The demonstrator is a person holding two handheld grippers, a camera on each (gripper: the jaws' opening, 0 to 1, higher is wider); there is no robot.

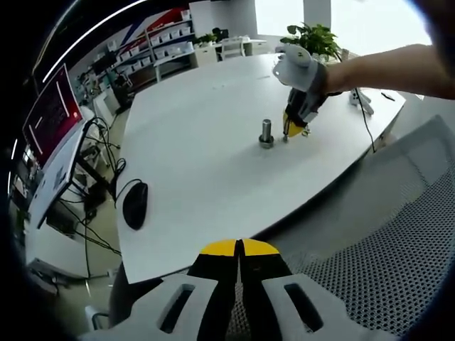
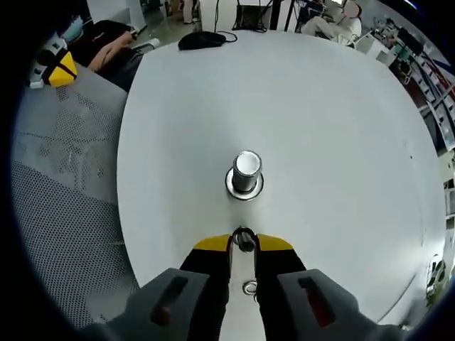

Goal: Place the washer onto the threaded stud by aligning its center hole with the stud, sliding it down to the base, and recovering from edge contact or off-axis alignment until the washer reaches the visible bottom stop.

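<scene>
**A:** washer (image 2: 244,241) is pinched right at the yellow tips of the right gripper (image 2: 243,244), jaws pressed onto its edges. It's standing on edge between them, hole facing the camera, not on the stud (image 2: 246,172) yet. It's just beside the stud, on the near side.

**B:** ok and the stud itself?

**A:** upright on the white table (image 2: 320,128), sitting on a flat round base. From the left gripper view you can see it (image 1: 266,133) with the right gripper (image 1: 291,128) coming down just next to it, a person's hand (image 1: 307,71) holding it.

**B:** what's the left one doing?

**A:** left gripper (image 1: 239,250) is well back off the table edge, over a mesh chair (image 1: 370,249), jaws pressed together with nothing between them.

**B:** anything else around?

**A:** a black mouse (image 1: 135,204) near the table's edge, well apart from the stud, a potted plant (image 1: 313,35) at the far side, and there's another small ring thing (image 2: 249,287) lying on the table between the right gripper's jaws, can't tell exactly what it is.
</scene>
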